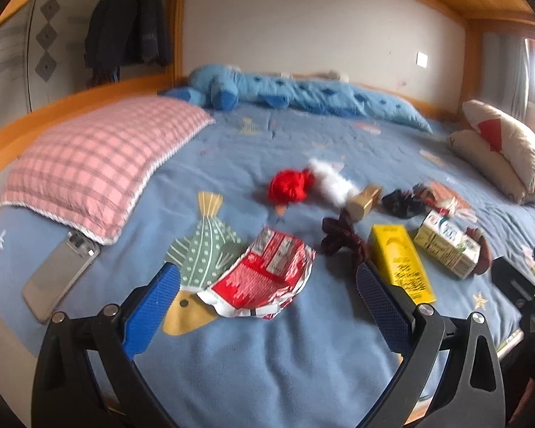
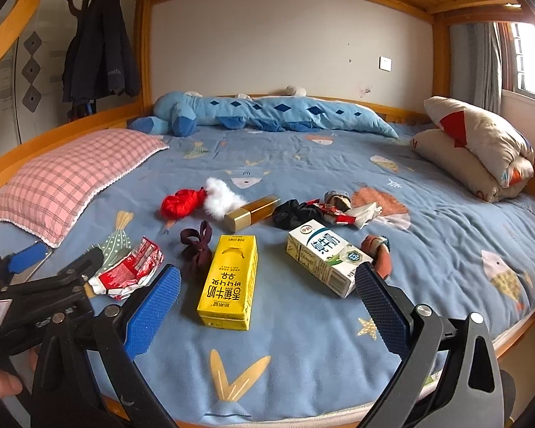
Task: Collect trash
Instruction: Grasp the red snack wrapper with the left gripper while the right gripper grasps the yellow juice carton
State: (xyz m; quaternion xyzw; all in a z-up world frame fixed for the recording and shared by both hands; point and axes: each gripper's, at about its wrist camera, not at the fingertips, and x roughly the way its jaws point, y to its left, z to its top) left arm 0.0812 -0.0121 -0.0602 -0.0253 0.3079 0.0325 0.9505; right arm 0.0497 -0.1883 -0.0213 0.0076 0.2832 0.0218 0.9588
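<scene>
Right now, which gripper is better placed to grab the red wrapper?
Left. The red wrapper lies just ahead between the open fingers of the left gripper. The right gripper, also open, faces the yellow carton instead.

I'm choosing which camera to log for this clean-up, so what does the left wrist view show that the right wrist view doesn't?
Only the left wrist view shows the whole phone beside the pink pillow. Only the right wrist view shows the left gripper from outside and the window clearly. Both share the red wrapper, the yellow carton and the white carton on the blue blanket.
</scene>
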